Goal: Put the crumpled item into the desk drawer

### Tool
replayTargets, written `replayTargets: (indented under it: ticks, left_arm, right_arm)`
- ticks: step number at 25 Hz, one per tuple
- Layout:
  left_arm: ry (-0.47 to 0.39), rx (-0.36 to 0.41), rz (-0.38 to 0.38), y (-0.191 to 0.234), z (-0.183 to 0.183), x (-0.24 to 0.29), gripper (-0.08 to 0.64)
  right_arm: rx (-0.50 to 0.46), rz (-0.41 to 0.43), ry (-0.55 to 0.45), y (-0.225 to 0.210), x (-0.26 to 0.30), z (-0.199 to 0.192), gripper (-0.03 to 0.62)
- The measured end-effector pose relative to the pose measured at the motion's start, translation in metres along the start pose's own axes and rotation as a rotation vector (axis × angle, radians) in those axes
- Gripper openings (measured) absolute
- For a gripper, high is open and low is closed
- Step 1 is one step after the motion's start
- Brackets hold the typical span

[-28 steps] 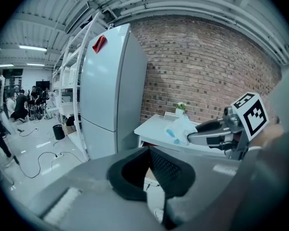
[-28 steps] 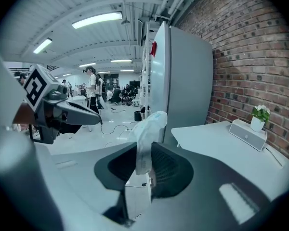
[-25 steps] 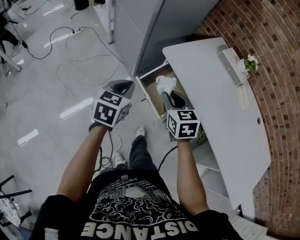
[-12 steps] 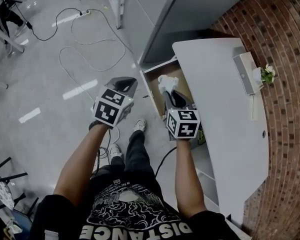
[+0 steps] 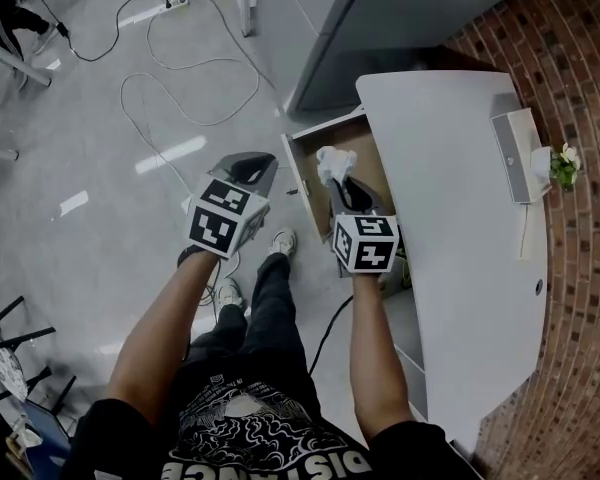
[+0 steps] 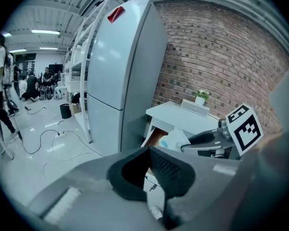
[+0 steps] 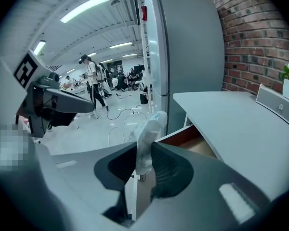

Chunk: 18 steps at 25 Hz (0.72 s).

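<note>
Above open desk drawer (image 5: pixel 368 146): right claw (image 5: pixel 339 180) tight on crumpled paper (image 5: pixel 329 161), left claw (image 5: pixel 250 166) closed, empty

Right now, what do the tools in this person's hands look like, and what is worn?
Both the left gripper and right gripper are grey, tapering to dark fingers, ribbed inside. Each carries a white cube with black square markers. The person wears a black short-sleeved T-shirt with white print.
</note>
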<state>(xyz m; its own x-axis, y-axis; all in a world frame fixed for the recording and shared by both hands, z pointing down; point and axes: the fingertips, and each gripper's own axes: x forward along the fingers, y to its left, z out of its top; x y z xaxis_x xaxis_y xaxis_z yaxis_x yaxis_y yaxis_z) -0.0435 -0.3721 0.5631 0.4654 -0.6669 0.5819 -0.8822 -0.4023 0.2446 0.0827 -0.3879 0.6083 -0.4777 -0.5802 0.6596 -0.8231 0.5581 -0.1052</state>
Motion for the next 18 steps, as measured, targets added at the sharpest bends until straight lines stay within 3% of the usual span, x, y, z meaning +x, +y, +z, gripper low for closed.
replayTargets:
  ticks: [18]
  left_arm:
    - [0.06,-0.002,0.037,0.011,-0.032,0.05,0.005]
  right_arm:
    - [0.038,0.055,0.06,-0.031,0.083,-0.05,0.081]
